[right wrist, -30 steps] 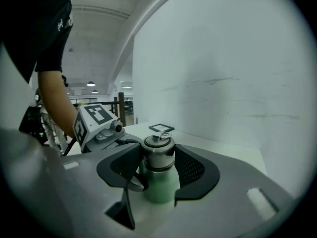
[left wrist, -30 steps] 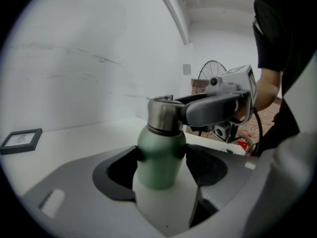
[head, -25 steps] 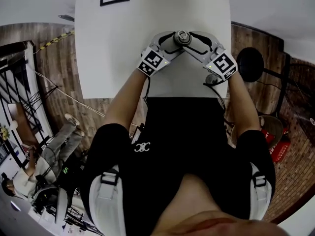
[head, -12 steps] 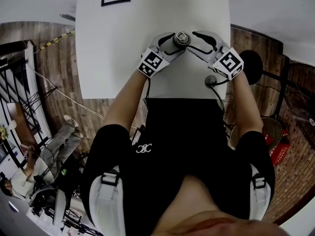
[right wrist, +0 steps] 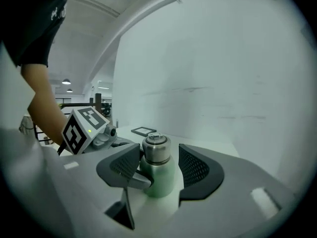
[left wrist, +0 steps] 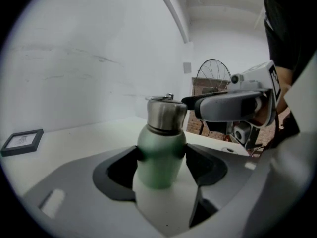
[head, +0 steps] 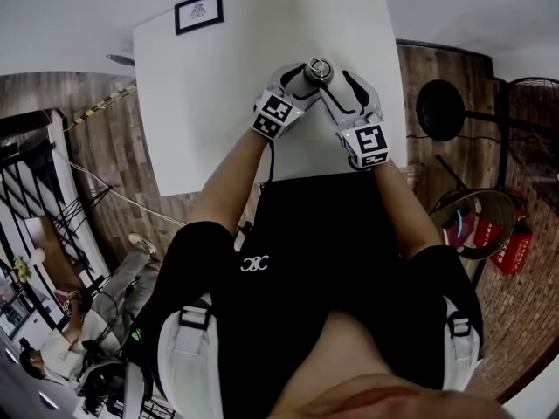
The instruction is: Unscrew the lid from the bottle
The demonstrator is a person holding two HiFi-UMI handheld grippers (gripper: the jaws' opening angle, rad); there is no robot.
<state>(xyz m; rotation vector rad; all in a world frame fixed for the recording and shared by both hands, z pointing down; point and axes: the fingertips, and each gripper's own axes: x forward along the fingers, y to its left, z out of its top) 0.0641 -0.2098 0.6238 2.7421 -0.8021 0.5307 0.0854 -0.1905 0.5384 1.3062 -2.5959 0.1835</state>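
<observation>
The left gripper [left wrist: 163, 158] is clamping the green metal bottle [right wrist: 159, 182] in its jaws while the right gripper [right wrist: 159, 157], jaws open wide around the steel lid [right wrist: 156, 148], is swinging back toward the person, probably resetting for another turn.

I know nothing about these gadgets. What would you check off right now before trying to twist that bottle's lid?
1. The bottle stands upright on the table: ok.
2. The left gripper is clamped on the bottle's green body: ok.
3. The lid sits between the right gripper fingers: ok.
4. Those fingers press the lid from both sides: not ok; a gap shows on one side.
5. How tightly the lid is screwed on: cannot tell.
</observation>
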